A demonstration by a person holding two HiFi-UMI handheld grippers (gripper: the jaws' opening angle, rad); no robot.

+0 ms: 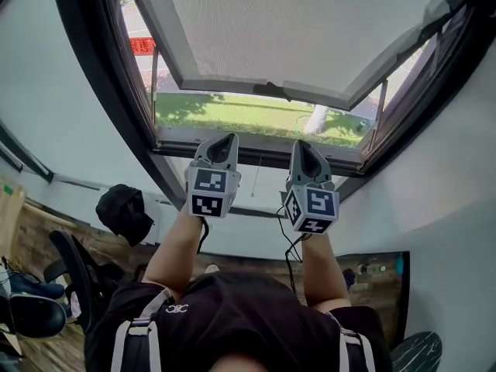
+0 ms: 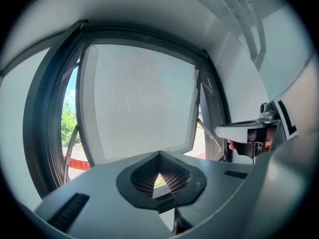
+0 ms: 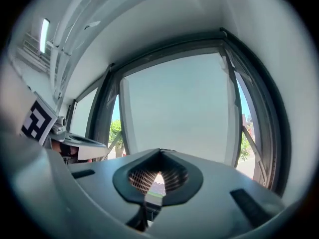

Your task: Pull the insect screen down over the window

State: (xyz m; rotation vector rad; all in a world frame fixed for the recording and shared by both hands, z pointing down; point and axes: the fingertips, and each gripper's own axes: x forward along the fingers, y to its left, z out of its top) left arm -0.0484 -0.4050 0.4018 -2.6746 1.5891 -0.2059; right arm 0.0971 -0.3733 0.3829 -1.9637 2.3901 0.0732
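The insect screen (image 1: pixel 294 29) is a grey mesh panel in a pale frame that fills the upper part of the window. A dark handle (image 1: pixel 273 91) sits on its lower bar. Below the bar, grass and a tree trunk show through the uncovered gap. My left gripper (image 1: pixel 225 139) and right gripper (image 1: pixel 303 147) are held side by side under the window sill, apart from the screen. Both are shut with nothing between the jaws. The left gripper view shows its own shut tips (image 2: pixel 159 155) under the screen (image 2: pixel 144 98). The right gripper view shows the same (image 3: pixel 159 152), with the screen (image 3: pixel 174 108) beyond.
A dark window frame (image 1: pixel 101 68) runs round the opening, with white wall on both sides. A black cap (image 1: pixel 124 211) hangs on the wall at lower left, above a black office chair (image 1: pixel 70 277). A red barrier (image 1: pixel 142 46) shows outside.
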